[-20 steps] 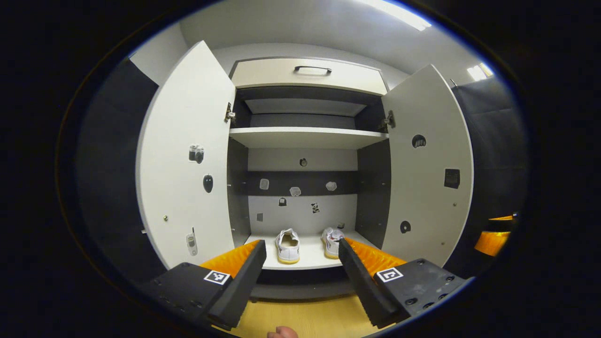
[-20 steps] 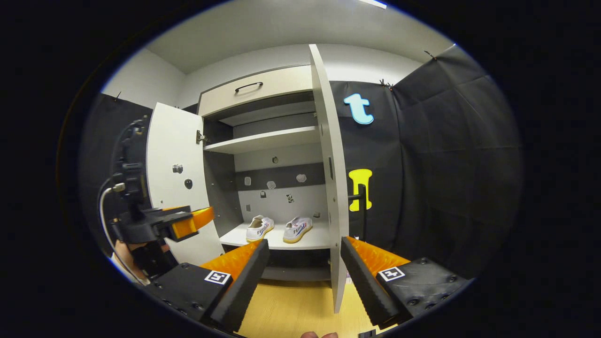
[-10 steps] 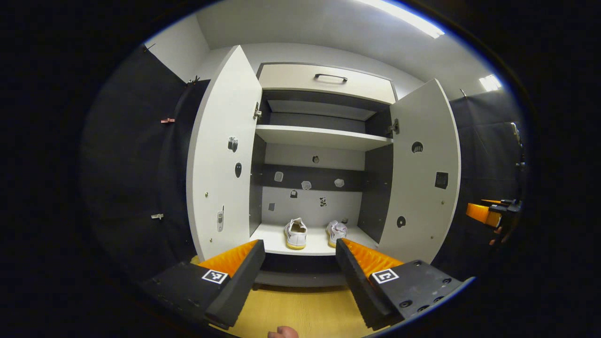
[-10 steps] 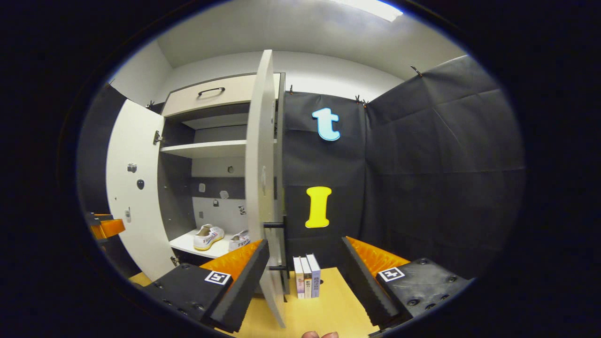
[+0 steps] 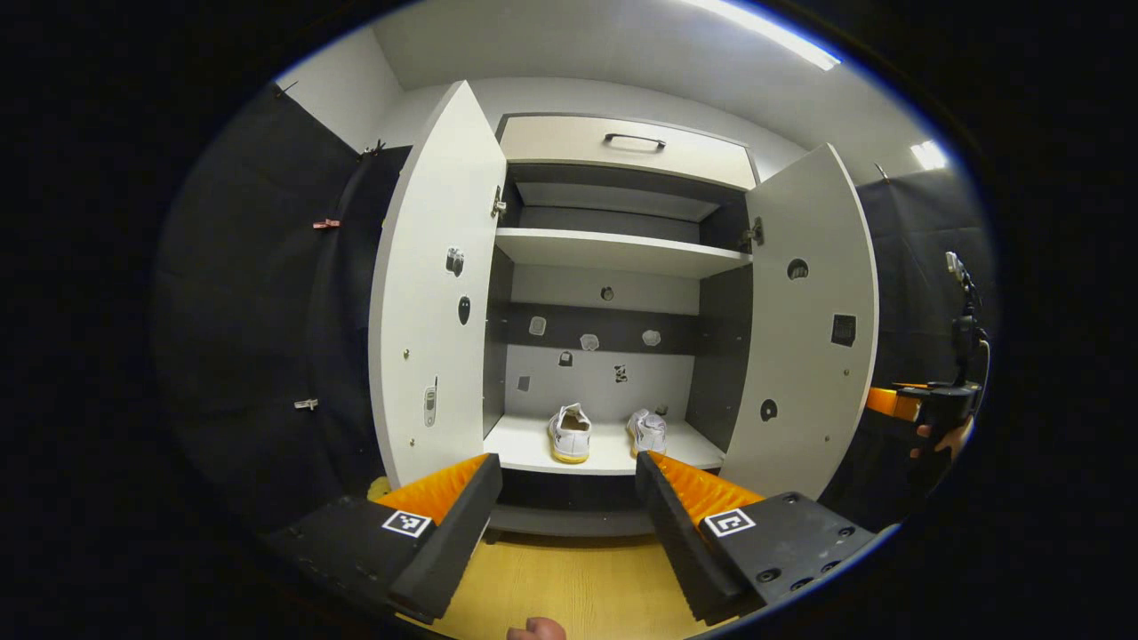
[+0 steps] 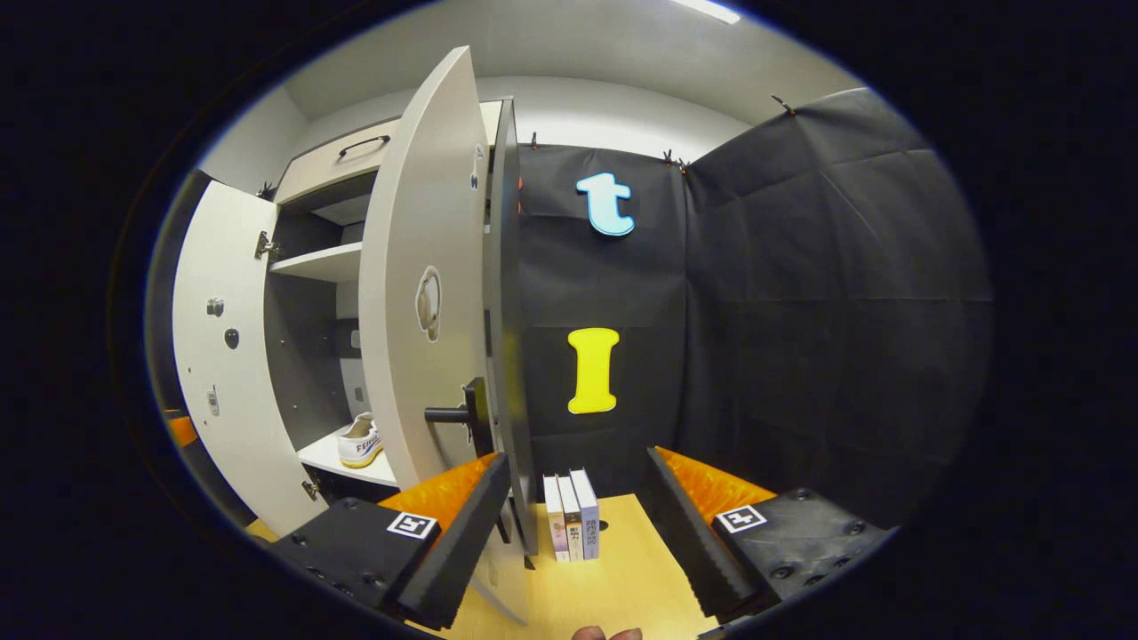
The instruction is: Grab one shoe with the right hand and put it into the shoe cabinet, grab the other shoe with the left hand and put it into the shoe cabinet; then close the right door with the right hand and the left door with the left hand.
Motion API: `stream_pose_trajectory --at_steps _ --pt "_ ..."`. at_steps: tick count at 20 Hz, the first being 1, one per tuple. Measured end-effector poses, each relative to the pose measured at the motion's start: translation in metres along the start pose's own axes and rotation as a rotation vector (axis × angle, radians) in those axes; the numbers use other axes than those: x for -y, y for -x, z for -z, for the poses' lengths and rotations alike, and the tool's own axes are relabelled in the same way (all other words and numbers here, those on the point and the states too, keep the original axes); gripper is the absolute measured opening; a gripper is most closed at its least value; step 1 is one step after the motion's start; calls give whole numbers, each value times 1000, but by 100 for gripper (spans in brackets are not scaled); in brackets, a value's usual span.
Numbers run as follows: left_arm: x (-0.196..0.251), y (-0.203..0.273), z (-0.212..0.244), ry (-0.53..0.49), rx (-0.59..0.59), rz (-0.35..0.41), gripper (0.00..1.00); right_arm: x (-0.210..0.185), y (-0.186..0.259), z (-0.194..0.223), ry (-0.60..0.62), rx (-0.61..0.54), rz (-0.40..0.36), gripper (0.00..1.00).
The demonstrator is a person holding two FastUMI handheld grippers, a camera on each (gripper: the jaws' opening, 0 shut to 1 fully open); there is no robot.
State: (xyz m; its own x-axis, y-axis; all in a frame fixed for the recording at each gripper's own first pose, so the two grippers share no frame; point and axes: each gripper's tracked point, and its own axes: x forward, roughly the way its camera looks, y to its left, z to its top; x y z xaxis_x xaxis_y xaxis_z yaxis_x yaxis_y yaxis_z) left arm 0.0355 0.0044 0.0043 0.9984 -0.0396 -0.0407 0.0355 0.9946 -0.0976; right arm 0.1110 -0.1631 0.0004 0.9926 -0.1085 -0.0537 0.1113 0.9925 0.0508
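Shoes on cabinet bottom shelf | doors open | floor wood | both grippers wide, empty

Black gripper bodies, square tag markers, screws (cable on far one)

Shoes side by side in cabinet
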Motion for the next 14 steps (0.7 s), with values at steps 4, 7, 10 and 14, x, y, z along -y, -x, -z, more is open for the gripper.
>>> stream_pose_trajectory --at_steps 4,7,10,14 --pt "-4 -1 5 -5 -13 9 95 -12 2 3 -21 -12 -22 97" --pt "-5 0 3 -5 -8 13 95 -29 7 4 -15 -13 -35 98" --pt "-10 1 3 -7 -8 14 95 -49 10 6 -27 -13 -50 98" --pt "-20 6 4 -5 -8 3 95 -82 12 9 -22 -17 -93 98"
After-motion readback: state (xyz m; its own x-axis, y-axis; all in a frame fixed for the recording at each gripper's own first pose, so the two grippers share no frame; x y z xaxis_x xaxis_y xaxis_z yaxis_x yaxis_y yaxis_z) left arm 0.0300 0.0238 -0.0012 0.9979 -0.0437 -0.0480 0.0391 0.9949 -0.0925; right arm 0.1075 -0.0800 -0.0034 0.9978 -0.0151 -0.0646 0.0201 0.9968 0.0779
